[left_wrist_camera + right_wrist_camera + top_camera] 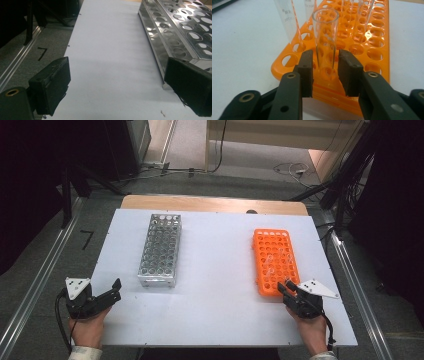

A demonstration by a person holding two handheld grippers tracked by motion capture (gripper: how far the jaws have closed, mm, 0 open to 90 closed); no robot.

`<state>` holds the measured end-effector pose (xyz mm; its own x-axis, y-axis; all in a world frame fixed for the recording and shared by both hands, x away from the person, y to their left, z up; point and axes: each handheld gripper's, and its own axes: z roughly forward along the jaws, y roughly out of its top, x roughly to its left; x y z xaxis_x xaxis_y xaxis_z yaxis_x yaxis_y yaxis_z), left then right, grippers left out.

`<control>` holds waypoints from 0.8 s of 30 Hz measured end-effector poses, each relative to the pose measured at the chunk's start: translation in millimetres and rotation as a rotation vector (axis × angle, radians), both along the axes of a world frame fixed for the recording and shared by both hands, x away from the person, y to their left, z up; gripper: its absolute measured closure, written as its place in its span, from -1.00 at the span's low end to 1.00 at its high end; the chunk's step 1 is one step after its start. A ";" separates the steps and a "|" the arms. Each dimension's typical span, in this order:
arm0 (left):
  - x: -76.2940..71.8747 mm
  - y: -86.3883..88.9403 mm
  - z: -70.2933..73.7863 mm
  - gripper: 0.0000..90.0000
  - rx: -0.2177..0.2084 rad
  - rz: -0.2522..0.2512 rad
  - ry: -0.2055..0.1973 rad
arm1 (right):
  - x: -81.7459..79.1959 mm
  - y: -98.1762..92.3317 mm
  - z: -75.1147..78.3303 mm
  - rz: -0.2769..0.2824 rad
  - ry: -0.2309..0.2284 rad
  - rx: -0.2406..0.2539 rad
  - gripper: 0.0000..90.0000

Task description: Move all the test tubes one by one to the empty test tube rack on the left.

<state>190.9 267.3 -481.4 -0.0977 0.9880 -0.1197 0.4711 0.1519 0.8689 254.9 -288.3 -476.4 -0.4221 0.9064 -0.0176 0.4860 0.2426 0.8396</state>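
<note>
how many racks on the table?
2. A metal rack stands on the left half of the table, near the left gripper; an orange rack stands on the right half, holding clear tubes, by the right gripper.

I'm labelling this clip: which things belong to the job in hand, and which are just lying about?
In the job:
- right hand-held gripper, jaws either side of the clear test tube
- orange rack holding the tubes

Lying about:
- metal rack
- left hand-held gripper, open, nothing between its jaws
- cables on the floor
</note>
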 end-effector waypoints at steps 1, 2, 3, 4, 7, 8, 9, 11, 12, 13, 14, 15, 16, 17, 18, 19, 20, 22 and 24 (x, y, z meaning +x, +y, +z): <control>0.0 0.1 0.0 -0.85 -0.001 -0.001 -0.001 | 0.1 -0.1 -0.3 -0.001 0.001 -0.004 0.48; -0.1 0.3 0.0 -0.85 -0.001 -0.002 0.000 | 0.1 -0.1 -0.3 -0.001 0.001 -0.004 0.48; 0.0 0.2 -0.1 -0.85 -0.002 -0.002 0.000 | 0.1 -0.1 -0.3 -0.005 0.002 -0.004 0.54; 0.0 0.2 -0.1 -0.85 -0.001 -0.002 0.000 | 0.1 -0.1 -0.3 -0.005 0.002 -0.004 0.54; 0.0 0.3 0.3 -0.85 -0.006 -0.003 0.002 | 0.8 -1.4 -0.6 -0.005 -0.002 -0.007 0.61; 0.1 0.4 0.3 -0.85 -0.008 -0.002 0.003 | 0.6 -1.5 -0.3 -0.008 0.000 -0.003 0.61; 0.2 0.5 0.3 -0.85 -0.010 -0.002 0.003 | 0.6 -1.9 -0.1 -0.008 -0.001 -0.003 0.61; 0.2 0.4 0.4 -0.85 -0.008 -0.001 0.005 | 0.4 -1.8 0.1 -0.009 -0.001 -0.002 0.61; 0.1 0.4 0.5 -0.85 -0.009 -0.002 0.004 | -0.2 -1.8 1.3 -0.009 -0.006 -0.002 0.61; 0.0 0.4 0.6 -0.85 -0.008 -0.003 0.004 | -0.2 -1.8 1.3 -0.009 -0.006 -0.002 0.61; 0.0 0.3 0.6 -0.85 -0.007 -0.004 0.003 | -1.1 -1.8 3.1 -0.007 -0.014 -0.001 0.61; -0.1 0.2 0.8 -0.85 -0.007 -0.005 0.003 | -1.1 -1.8 3.1 -0.007 -0.014 -0.001 0.61; -0.2 0.0 0.9 -0.85 -0.006 -0.004 0.003 | -2.4 -2.3 6.1 -0.004 -0.024 0.011 0.62; -0.1 0.0 0.9 -0.85 -0.006 -0.005 0.002 | -3.1 -2.5 7.5 -0.004 -0.026 0.013 0.62; -0.2 -0.2 1.1 -0.85 -0.006 -0.006 0.003 | -3.7 -2.6 9.3 -0.003 -0.034 0.014 0.62; -0.2 -1.0 1.5 -0.85 -0.003 -0.010 0.002 | -4.9 -2.7 11.4 -0.004 -0.039 0.015 0.61; -0.2 -1.0 1.5 -0.85 -0.003 -0.010 0.002 | -6.0 -2.8 13.8 -0.002 -0.044 0.012 0.62; -0.3 -2.1 2.0 -0.85 -0.002 -0.014 0.001 | -8.8 -2.5 18.5 -0.003 -0.059 0.013 0.62; -0.5 -3.2 2.5 -0.85 0.000 -0.019 -0.002 | -11.3 -2.8 23.0 -0.005 -0.062 0.021 0.62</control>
<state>190.3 264.1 -478.9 -0.0790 0.9897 -0.1197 0.4724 0.1429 0.8697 243.6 -291.1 -453.4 -0.4163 0.9089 -0.0247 0.4340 0.2225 0.8730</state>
